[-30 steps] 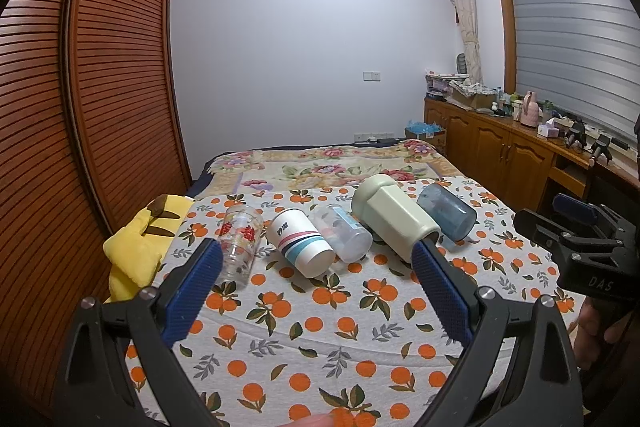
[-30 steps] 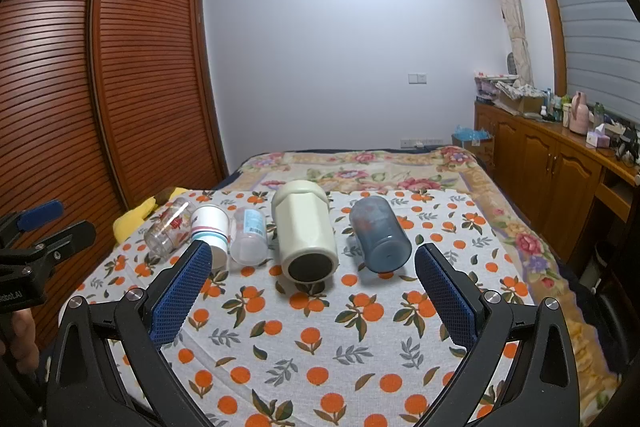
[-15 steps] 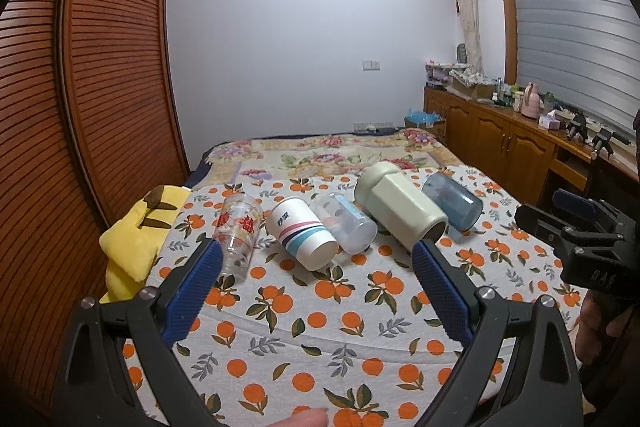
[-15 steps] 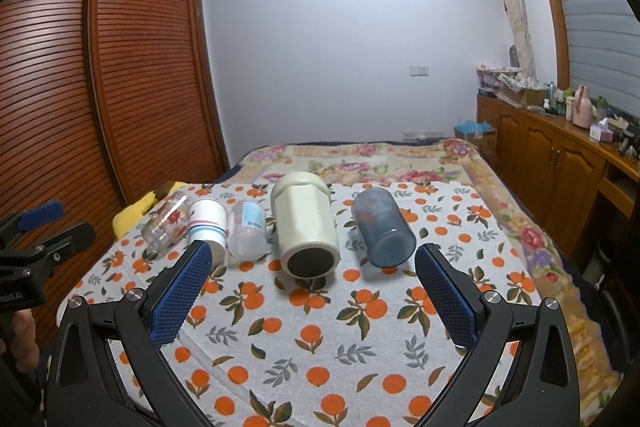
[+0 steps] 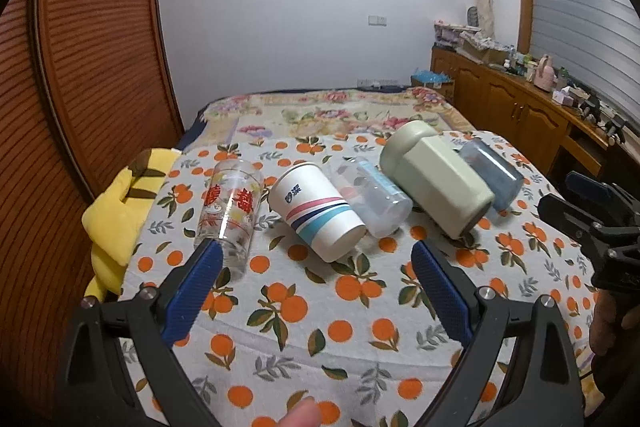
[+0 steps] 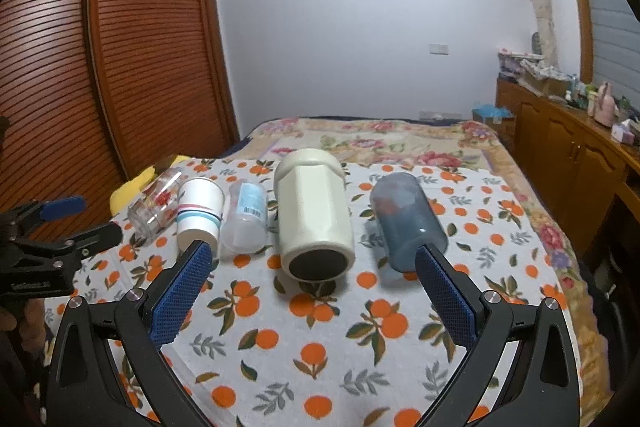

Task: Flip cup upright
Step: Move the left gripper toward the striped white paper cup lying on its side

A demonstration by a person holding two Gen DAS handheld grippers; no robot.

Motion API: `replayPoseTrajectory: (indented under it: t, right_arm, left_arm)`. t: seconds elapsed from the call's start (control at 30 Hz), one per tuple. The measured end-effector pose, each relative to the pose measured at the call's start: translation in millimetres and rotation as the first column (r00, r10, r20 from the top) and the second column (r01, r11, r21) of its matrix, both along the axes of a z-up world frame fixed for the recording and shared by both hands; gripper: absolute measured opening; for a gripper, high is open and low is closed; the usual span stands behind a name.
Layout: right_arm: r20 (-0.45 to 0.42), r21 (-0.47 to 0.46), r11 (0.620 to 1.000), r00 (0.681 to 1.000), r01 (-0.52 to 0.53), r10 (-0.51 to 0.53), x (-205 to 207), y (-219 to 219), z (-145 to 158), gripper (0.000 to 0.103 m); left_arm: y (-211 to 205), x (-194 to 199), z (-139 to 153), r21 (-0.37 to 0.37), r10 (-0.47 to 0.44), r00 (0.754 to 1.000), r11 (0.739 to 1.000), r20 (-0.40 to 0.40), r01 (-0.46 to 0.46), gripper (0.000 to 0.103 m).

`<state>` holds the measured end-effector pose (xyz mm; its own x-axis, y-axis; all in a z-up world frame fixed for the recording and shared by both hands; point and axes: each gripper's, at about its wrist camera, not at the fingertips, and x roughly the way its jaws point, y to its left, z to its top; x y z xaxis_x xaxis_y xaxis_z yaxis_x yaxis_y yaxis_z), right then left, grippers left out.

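Cups lay on their sides in a row across the orange-print cloth (image 6: 320, 327) on the bed: a printed glass tumbler (image 5: 230, 205), a striped paper cup (image 5: 316, 207), a clear plastic cup (image 5: 372, 197), a large cream mug (image 6: 314, 217) with its dark base toward the right wrist camera, and a blue translucent cup (image 6: 408, 221) at the far right end. The left gripper (image 5: 316, 281) hovered over the cloth in front of the paper cup, its blue pads spread wide with nothing between them. The right gripper (image 6: 314, 285) was likewise spread and empty, just before the cream mug's base. A yellow plush (image 5: 116, 215) lay beside the tumbler at the cloth's edge.
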<state>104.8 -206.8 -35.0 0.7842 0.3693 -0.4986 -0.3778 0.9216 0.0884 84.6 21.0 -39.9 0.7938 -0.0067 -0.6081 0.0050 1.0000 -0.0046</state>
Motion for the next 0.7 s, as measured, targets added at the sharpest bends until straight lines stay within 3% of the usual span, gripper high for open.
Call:
replayPoseTrajectory:
  t: [0.27,0.7]
  right_arm:
    - [-0.031,-0.017,0.998,0.998,-0.056,0.056,37,17,-1,0.103]
    - [-0.075,-0.029,0.992,0.990,-0.123,0.121,87,46,-3,0.103]
  left_arm:
    - [9,38,-9,0.001,0.014,0.997,1.000,-0.074,-0.013,0.096]
    - [28,102,-25,-0.108,-0.027,0.969,0.994,-0.246,0.001,0.080]
